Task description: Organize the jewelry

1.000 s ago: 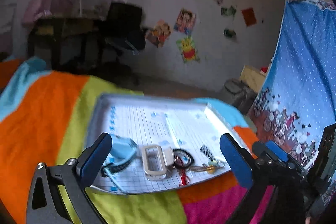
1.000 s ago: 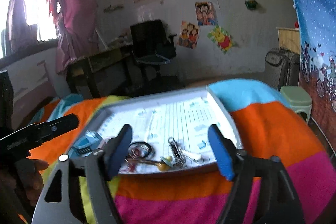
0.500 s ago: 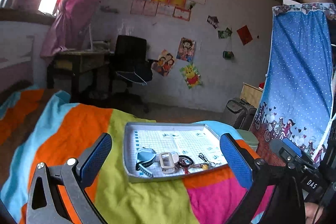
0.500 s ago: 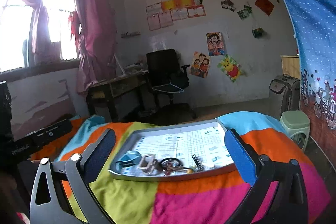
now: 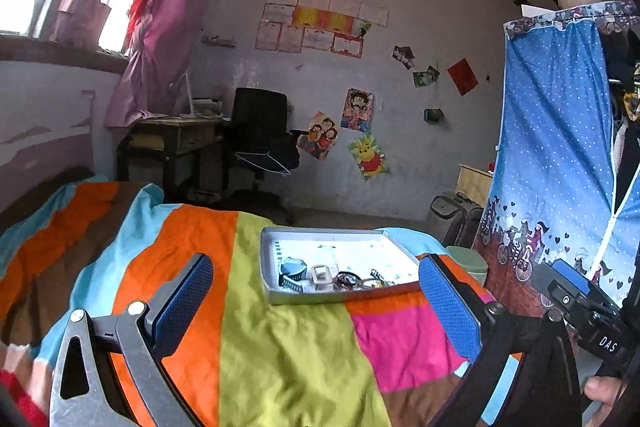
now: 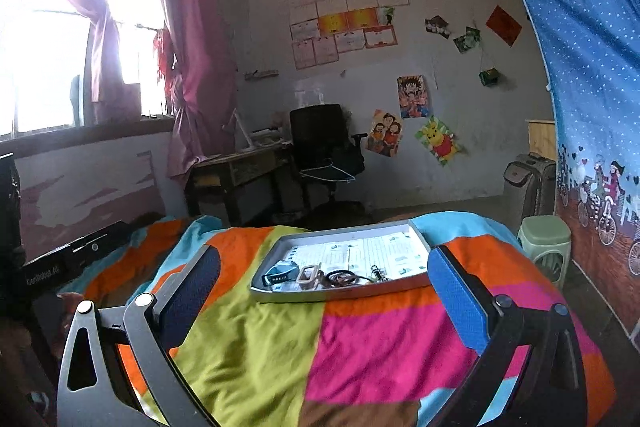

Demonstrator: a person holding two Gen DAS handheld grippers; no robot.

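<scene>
A shallow grey tray (image 5: 276, 297) lined with grid paper sits on a striped bedspread; it also shows in the right wrist view (image 6: 280, 295). Along its near edge lie a blue smartwatch (image 5: 293, 269), a beige rectangular piece (image 5: 321, 273), dark ring bands (image 5: 347, 279) and a small chain (image 5: 378, 277). The same row shows in the right wrist view: watch (image 6: 281, 272), beige piece (image 6: 307, 277), bands (image 6: 340, 277). My left gripper (image 5: 316, 311) is open and empty, well back from the tray. My right gripper (image 6: 324, 301) is open and empty, also held back.
The bedspread (image 6: 360, 343) has orange, lime, pink and blue stripes. A green stool (image 6: 544, 239) and a suitcase (image 6: 528, 183) stand at the right by a blue curtain (image 6: 592, 67). A desk and black chair (image 6: 324, 147) stand by the far wall.
Both grippers have pulled far back and up from the tray, which now looks small and distant. The items in the tray lie as before.
</scene>
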